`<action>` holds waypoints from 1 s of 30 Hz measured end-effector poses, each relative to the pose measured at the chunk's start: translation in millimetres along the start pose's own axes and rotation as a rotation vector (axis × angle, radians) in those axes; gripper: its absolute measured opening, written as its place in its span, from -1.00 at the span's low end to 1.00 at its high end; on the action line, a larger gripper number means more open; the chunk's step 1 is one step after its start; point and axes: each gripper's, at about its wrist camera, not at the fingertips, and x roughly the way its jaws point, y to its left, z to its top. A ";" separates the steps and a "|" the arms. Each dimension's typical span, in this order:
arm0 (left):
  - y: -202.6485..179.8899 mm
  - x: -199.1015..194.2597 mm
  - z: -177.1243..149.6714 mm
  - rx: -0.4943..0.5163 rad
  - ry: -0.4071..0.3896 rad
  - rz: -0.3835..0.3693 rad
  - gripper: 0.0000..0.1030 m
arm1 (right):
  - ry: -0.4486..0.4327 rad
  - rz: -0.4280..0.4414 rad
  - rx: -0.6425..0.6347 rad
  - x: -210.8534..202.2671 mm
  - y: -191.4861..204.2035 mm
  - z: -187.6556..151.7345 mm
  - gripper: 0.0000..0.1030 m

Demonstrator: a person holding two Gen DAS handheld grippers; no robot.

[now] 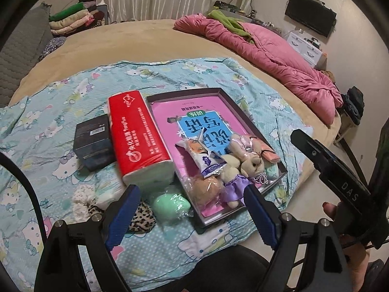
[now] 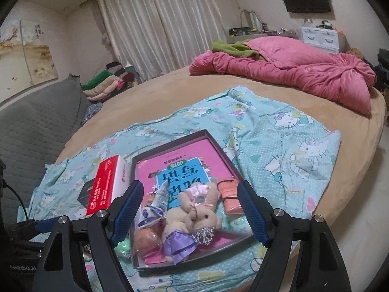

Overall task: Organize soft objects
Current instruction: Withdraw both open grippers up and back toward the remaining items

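With both hand-held grippers spread and empty, pinch bear (image 2: 192, 219), lower centre of frame in tray (image 2: 170, 141): light, soft, compressible; grip torso.

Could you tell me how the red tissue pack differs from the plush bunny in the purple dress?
The red tissue pack is a long, plain-sided block; the plush bunny is small and lumpy, with ears and limbs. The pack lies on the patterned sheet beside the tray; the bunny lies inside the tray. Neither is gripped.
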 end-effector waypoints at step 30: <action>113.2 -89.8 -16.0 -0.183 -0.098 0.164 0.68 | -0.022 0.154 -0.201 -42.3 105.7 -3.8 0.58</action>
